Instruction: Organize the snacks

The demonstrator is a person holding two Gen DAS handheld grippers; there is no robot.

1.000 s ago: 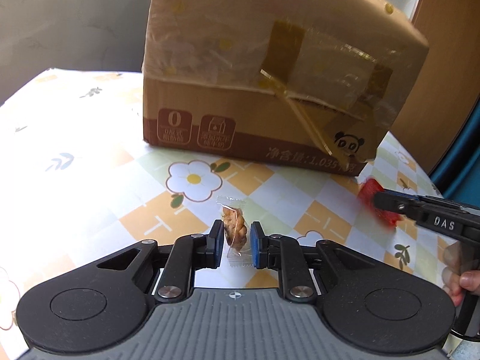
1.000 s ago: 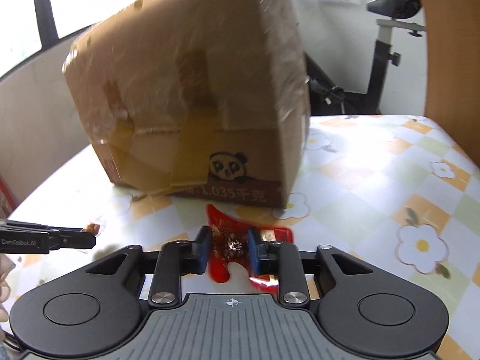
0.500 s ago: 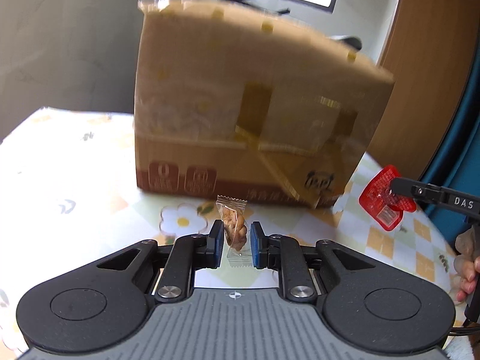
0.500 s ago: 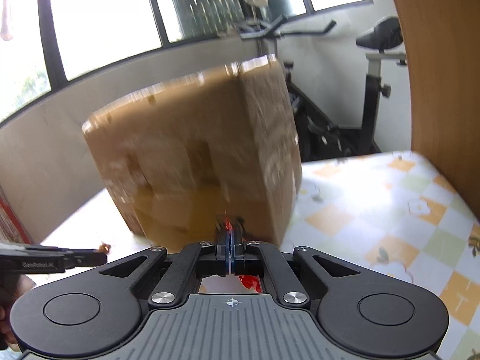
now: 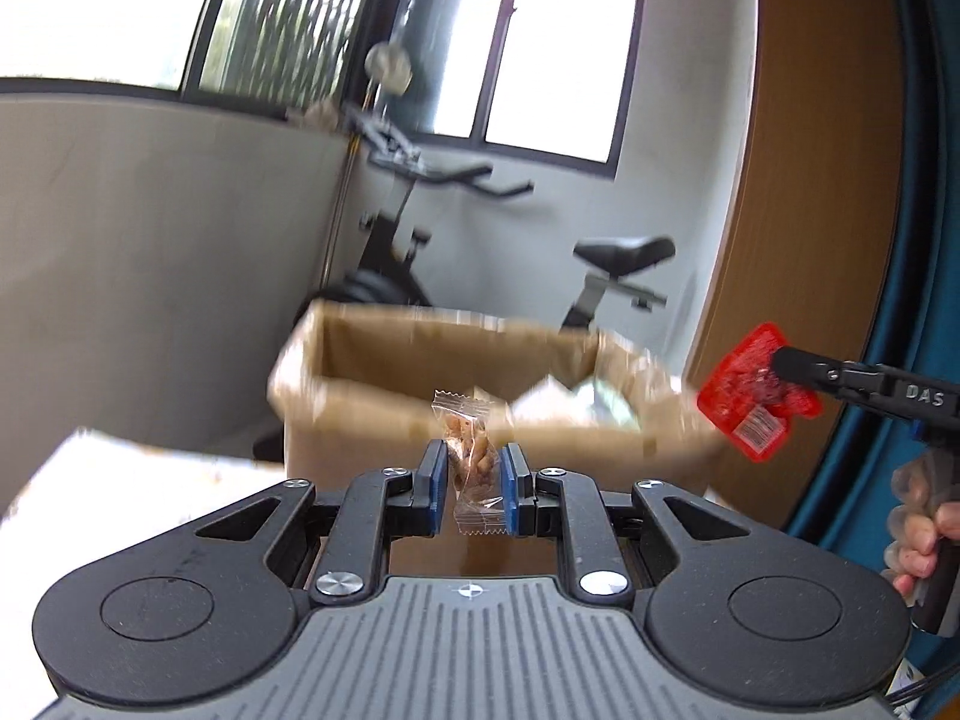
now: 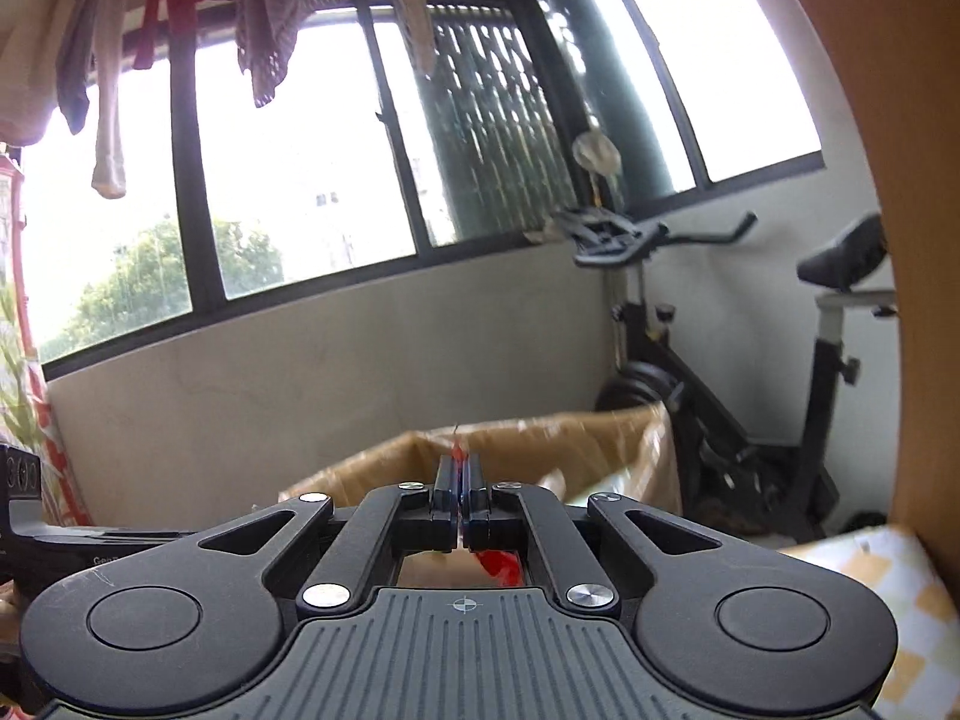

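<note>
My left gripper (image 5: 471, 480) is shut on a small clear packet of brown snacks (image 5: 468, 456), held upright in the air in front of an open cardboard box (image 5: 492, 426). My right gripper (image 6: 460, 489) is shut on a flat red snack packet (image 6: 498, 564), seen edge-on between its jaws. In the left wrist view the right gripper (image 5: 780, 369) holds that red packet (image 5: 750, 399) at the box's right rim height. The box (image 6: 540, 450) is open at the top, with pale items inside.
An exercise bike (image 6: 750, 360) stands behind the box by the wall. A wooden panel (image 5: 810, 180) rises at the right. The flowered tablecloth (image 6: 888, 570) shows at lower right. Laundry (image 6: 180, 12) hangs above the windows.
Both grippers have risen with their packets, from table level to the height of the box's open top. The box's inside has come into view.
</note>
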